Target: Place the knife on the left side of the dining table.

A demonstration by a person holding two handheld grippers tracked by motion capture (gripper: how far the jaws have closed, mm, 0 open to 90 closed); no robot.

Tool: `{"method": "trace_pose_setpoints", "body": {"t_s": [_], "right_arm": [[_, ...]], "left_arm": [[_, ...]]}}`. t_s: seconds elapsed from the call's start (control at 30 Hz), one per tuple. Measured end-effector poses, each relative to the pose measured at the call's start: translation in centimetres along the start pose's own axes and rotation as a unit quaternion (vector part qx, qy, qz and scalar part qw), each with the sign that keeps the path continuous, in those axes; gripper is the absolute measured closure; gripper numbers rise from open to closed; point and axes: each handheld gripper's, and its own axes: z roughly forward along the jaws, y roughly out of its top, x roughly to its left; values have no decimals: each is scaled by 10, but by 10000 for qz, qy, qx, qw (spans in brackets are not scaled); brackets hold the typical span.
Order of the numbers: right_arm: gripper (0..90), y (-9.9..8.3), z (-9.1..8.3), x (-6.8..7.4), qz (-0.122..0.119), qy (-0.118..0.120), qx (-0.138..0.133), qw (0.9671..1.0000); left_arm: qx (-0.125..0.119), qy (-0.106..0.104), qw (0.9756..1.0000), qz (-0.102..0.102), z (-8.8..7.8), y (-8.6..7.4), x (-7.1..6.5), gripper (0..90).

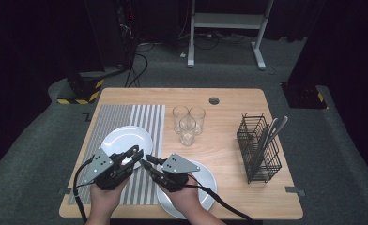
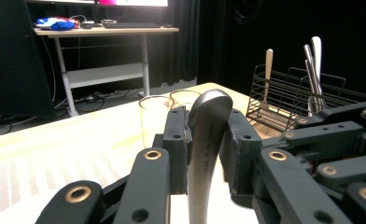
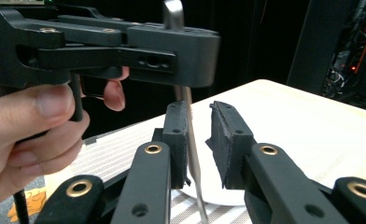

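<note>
Nearly shut, left hand-held gripper [image 2: 204,140] gripping utensil [image 2: 208,140]

left tongs [image 1: 136,154]: black linkage arms, brass-ringed pivot pins, ribbed black pads | right tongs [image 1: 147,163]: same build | tops: grey three-cornered plates with small screws | cables: black, trailing toward near edge | forearms: bare, no sleeves

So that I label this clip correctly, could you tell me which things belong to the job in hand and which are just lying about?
In the job: silver metal cutlery piece, gripped by the left gripper, standing between the open jaws of the right gripper.
Lying about: two round white plates, grey striped placemat, three clear glasses, black wire cutlery basket.
</note>
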Motion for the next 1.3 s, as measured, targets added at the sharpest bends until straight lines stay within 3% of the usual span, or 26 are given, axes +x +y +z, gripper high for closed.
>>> {"method": "trace_pose_setpoints", "body": {"t_s": [0.33, 0.8, 0.97, 1.3], "right_arm": [[750, -4, -22, -18, 84, -315, -58, 9995], [743, -16, -50, -47, -1, -788, 83, 9969], [742, -18, -60, -55, 45, -942, 63, 9955], [741, -30, -65, -65, 206, -1091, 86, 9938]], "left_arm": [[-14, 178, 9998, -79, -3, -2, 7, 740], [49, 399, 9991, -124, -8, -5, 17, 742], [56, 486, 9980, -391, -17, -10, 26, 739], [99, 694, 9954, -653, -30, -20, 39, 724]]}}
